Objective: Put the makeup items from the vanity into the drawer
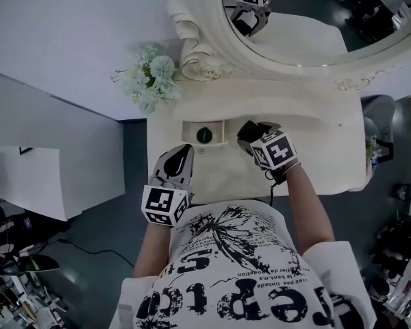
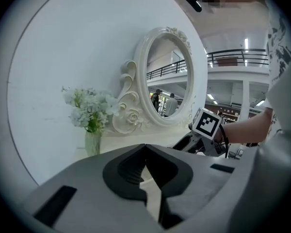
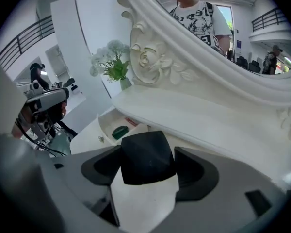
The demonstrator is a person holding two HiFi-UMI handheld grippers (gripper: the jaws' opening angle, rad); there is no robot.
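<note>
On the vanity [image 1: 315,157], at nine o'clock of the right gripper [image 1: 246,131], the drawer [image 1: 189,133] stood open, probably to receive the black makeup item [image 3: 148,157] clamped in its jaws. The left gripper [image 1: 183,153] hung empty, its jaws together.

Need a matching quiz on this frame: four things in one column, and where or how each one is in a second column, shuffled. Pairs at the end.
Things
1. flowers
2. green item
3. black item
4. left gripper

Place or state
A. inside the open drawer
B. jaws together, nothing between them
C. standing left of the mirror
D. clamped between the jaws of the right gripper

Pairs: 1-C, 2-A, 3-D, 4-B
</note>
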